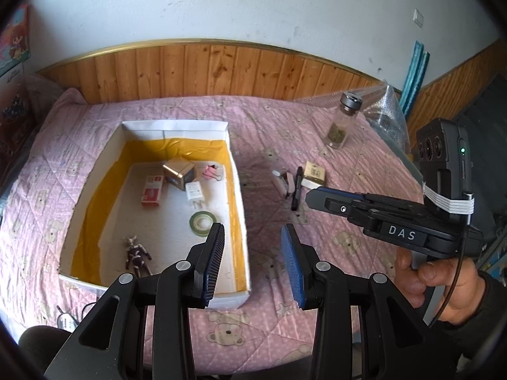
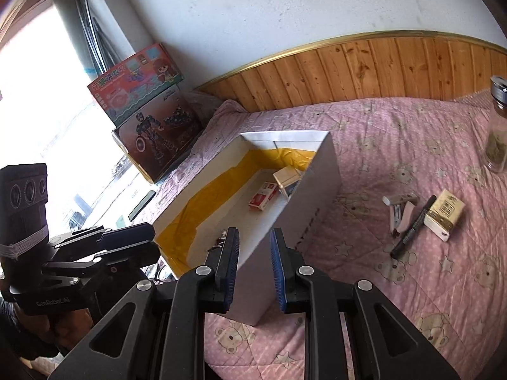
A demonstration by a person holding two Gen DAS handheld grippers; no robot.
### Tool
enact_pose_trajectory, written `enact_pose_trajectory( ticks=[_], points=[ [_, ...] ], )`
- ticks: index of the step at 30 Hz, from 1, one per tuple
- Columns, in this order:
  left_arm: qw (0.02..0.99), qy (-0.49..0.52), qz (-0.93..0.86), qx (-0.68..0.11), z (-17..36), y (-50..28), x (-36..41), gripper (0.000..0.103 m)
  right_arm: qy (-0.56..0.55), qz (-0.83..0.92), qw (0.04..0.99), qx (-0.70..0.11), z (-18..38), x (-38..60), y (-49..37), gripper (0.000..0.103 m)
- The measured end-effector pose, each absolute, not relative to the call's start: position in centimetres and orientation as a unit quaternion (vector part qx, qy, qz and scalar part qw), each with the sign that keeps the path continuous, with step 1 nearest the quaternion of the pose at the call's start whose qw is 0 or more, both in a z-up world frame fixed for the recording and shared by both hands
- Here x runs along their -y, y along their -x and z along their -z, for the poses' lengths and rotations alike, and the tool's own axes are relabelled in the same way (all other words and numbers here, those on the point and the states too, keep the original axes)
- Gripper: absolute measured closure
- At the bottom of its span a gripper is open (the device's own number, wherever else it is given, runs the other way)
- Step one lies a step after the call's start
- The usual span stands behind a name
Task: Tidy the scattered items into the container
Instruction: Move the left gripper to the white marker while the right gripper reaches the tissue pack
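A white box with yellow lining [image 1: 236, 171] [image 2: 320, 183] sits on the pink bedspread. Inside lie a toy figure [image 1: 136, 255], a green tape roll [image 1: 202, 220], a white charger [image 1: 194, 190], a red-and-white carton [image 1: 152, 190], a gold box [image 1: 179, 169] and a pink clip [image 1: 210, 171]. My left gripper [image 1: 253, 226] [image 2: 152, 240] hovers open and empty over the box's near right corner. My right gripper [image 2: 254, 230] [image 1: 312, 193], held in a hand, has a narrow gap and holds nothing. To the right lie a black pen [image 1: 298, 186] [image 2: 412, 228], a stapler [image 1: 286, 182] [image 2: 401, 213] and a cream box [image 1: 313, 174] [image 2: 445, 213].
A glass bottle [image 1: 340, 123] [image 2: 497, 139] with a metal cap stands upright at the far right of the bed. Bubble wrap [image 1: 386, 110] lies behind it. Two toy cartons [image 2: 149, 104] lean at the bed's left end by a bright window. Wooden panelling runs along the wall.
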State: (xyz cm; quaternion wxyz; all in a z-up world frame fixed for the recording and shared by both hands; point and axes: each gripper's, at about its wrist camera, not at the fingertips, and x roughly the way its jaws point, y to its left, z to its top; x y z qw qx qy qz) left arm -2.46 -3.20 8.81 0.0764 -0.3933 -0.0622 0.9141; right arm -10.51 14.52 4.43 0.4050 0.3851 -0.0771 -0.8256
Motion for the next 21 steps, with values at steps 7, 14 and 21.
enact_pose_trajectory(
  ticks=[7, 14, 21],
  points=[
    [0.113, 0.413, -0.901, 0.065, -7.9, 4.7, -1.2, 0.062, -0.419, 0.829, 0.352, 0.115, -1.1, -19.4, 12.4, 0.081],
    [0.13, 0.442, -0.884, 0.076, -5.7, 8.6, -4.3, 0.06, -0.457, 0.829, 0.288, 0.145, 2.0, -23.3, 15.6, 0.078],
    [0.132, 0.463, -0.873, 0.082, -4.0, 14.3, -6.3, 0.059, -0.483, 0.827, 0.226, 0.177, 4.0, -26.2, 19.9, 0.059]
  ],
)
